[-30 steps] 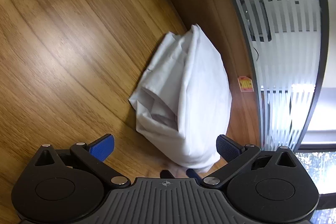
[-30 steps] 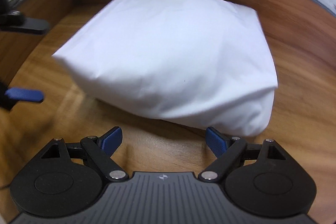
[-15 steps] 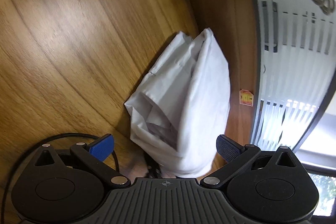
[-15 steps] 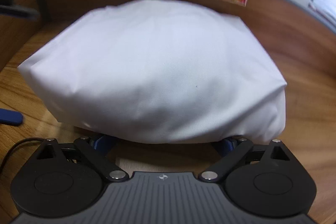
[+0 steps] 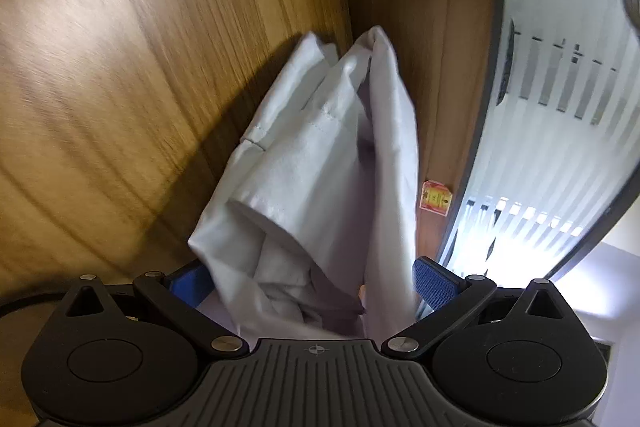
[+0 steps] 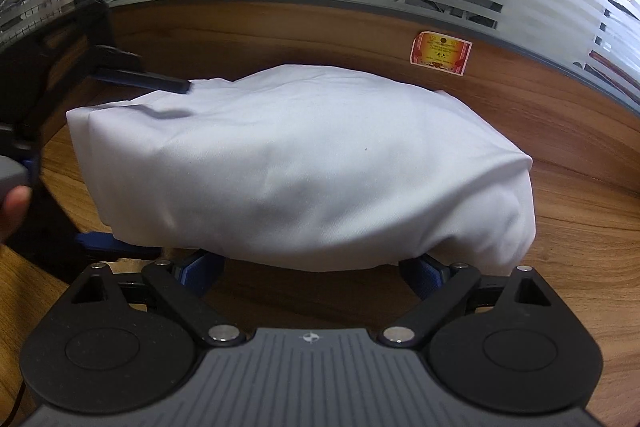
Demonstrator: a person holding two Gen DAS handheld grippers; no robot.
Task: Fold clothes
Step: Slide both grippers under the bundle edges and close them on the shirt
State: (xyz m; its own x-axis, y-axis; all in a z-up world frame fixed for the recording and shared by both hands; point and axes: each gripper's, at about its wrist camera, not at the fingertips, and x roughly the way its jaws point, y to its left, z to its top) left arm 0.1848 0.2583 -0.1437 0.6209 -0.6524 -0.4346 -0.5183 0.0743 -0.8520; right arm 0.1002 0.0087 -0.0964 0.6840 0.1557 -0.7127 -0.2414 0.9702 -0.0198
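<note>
- Well, in the left wrist view we are seeing the wooden table blurring on the left, and a dark cable is getting cut off at the frame edge.
- We are holding the left gripper spread wide around the near end of the white garment; its left blue pad is lying partly hidden behind the cloth, so we cannot tell whether anything is touching.
- Inside the bundle the folds are sinking into shadow, hard to read.
- In the right wrist view a hand is showing only in part at the left edge.
- We are keeping the right gripper wide open too, with both fingertips tucked beneath the overhanging garment, which is lying on the table beside the wooden partition with its sticker.
</note>
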